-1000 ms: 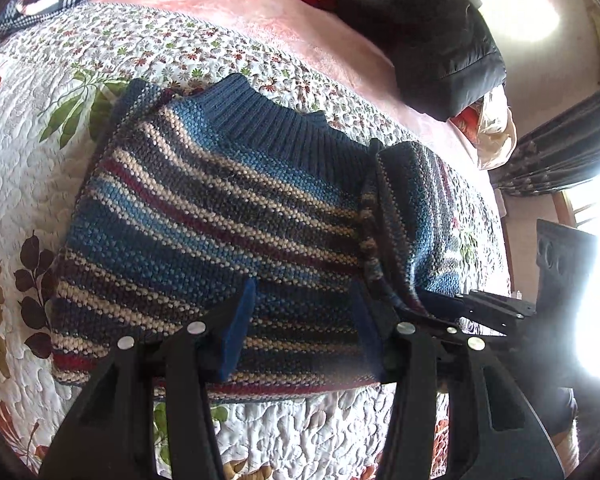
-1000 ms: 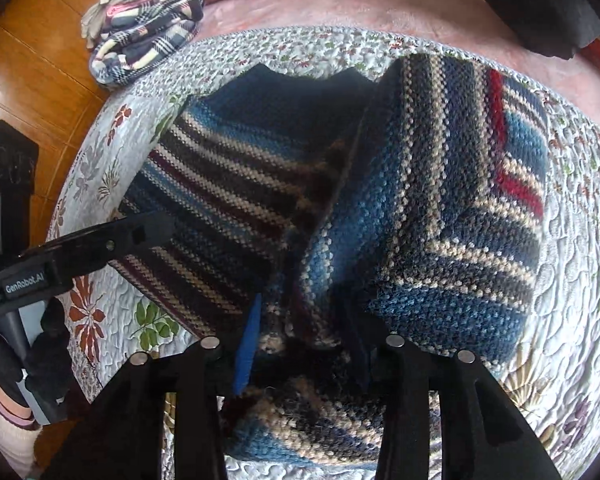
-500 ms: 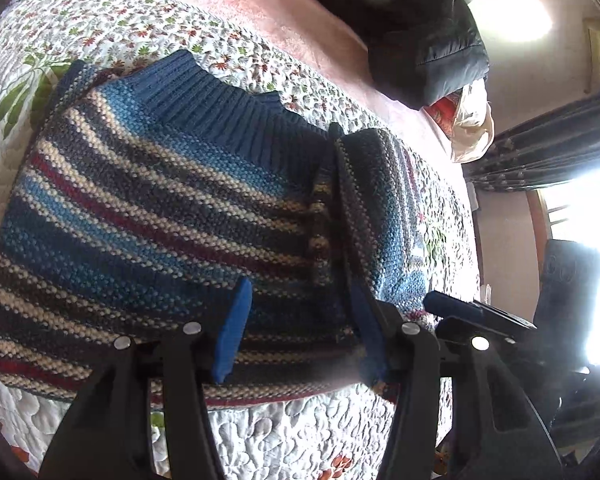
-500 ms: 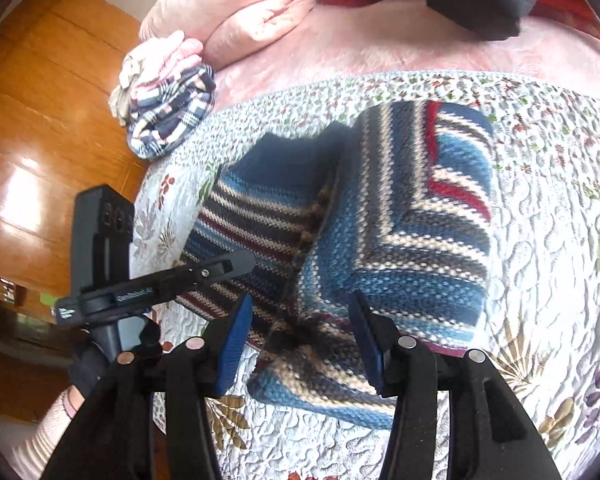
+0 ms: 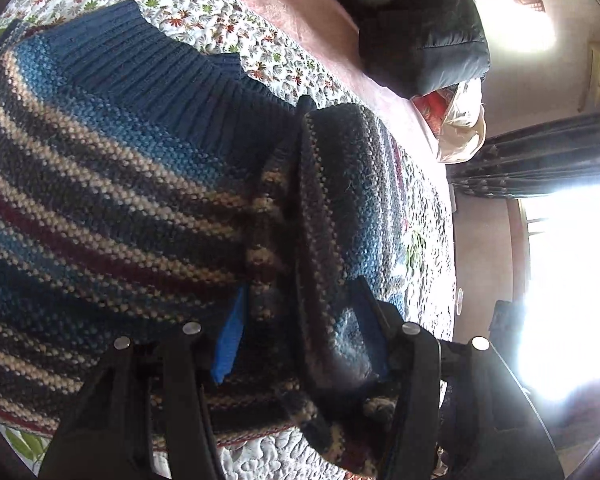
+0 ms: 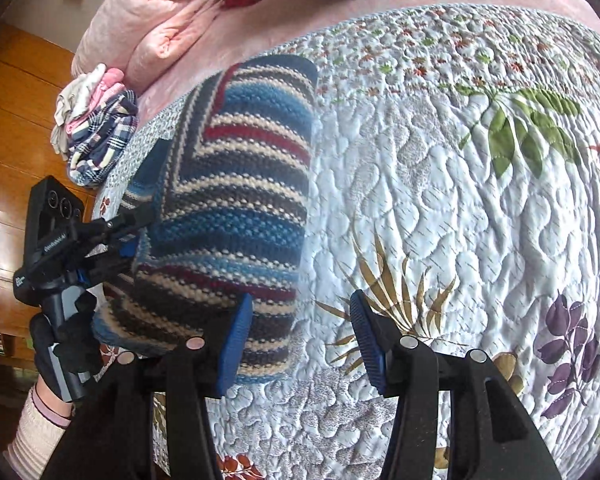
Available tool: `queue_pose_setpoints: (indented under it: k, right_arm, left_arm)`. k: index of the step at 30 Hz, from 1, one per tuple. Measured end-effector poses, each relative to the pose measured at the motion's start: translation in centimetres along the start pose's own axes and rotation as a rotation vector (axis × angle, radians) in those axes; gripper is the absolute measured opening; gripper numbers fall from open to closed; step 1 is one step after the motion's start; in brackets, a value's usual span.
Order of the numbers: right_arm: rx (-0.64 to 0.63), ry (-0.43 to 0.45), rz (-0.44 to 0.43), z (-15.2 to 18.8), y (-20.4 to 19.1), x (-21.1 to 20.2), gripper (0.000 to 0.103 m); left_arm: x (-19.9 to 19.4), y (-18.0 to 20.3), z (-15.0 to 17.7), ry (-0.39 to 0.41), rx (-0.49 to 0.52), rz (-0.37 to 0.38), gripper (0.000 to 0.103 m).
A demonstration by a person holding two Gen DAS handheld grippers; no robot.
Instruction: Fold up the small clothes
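My left gripper straddles the striped sweater's folded edge, fingers wide, gripping nothing; right gripper gapes empty over the quilt. I'd pinch every layer squarely.

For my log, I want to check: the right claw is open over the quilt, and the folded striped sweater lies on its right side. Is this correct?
One detail is wrong. In the right wrist view the right claw is open over the quilt, but the folded striped sweater lies on its left side, not its right.
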State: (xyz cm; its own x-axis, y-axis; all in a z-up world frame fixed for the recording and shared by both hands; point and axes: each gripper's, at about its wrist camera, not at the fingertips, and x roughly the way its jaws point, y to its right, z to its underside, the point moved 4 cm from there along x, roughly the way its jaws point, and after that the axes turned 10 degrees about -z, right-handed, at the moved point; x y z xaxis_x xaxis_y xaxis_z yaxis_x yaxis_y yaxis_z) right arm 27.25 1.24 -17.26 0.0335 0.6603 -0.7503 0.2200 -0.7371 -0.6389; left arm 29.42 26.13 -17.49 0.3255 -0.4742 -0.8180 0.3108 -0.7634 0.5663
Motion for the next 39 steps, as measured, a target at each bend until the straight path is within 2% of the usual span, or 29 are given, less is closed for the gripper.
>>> queue_pose_setpoints:
  k: [5, 7, 9, 11, 14, 21, 28, 35, 39]
  right_arm:
    - [0.019, -0.001, -0.011, 0.6, 1.0, 0.9, 0.052]
    - [0.024, 0.005, -0.011, 0.8, 1.2, 0.9, 0.052]
    - [0.034, 0.011, -0.014, 0.8, 1.4, 0.8, 0.052]
    - [0.04, 0.021, -0.016, 0.9, 1.6, 0.4, 0.052]
    - [0.044, 0.033, -0.014, 1.3, 2.2, -0.7, 0.052]
    - [0.017, 0.052, 0.0, 1.9, 1.6, -2.1, 0.052]
    - [-0.032, 0.048, -0.015, 1.2, -2.0, -0.7, 0.052]
    - [-0.087, 0.012, -0.061, 0.8, -6.3, 2.0, 0.052]
    - [-0.104, -0.007, -0.117, 0.6, -8.7, 3.6, 0.052]
  left_arm:
    - [1.1, 1.9, -0.7, -0.008, 0.013, 0.003, 0.052]
    - [1.4, 2.5, -0.9, -0.008, 0.025, -0.027, 0.052]
    - [1.8, 3.2, -1.1, -0.003, 0.037, -0.056, 0.046]
    - [2.0, 3.8, -1.2, 0.011, 0.046, -0.073, 0.027]
    - [1.3, 4.3, -1.2, 0.041, 0.054, -0.078, 0.017]
    - [-3.6, 5.0, -1.8, 0.144, 0.071, -0.033, 0.014]
    - [-9.4, 3.1, -3.0, 0.234, 0.106, -0.062, 0.014]
    - [-13.5, -1.8, -4.7, 0.267, 0.071, -0.108, 0.014]
    - [-16.0, -5.2, -5.3, 0.287, 0.046, -0.12, 0.014]
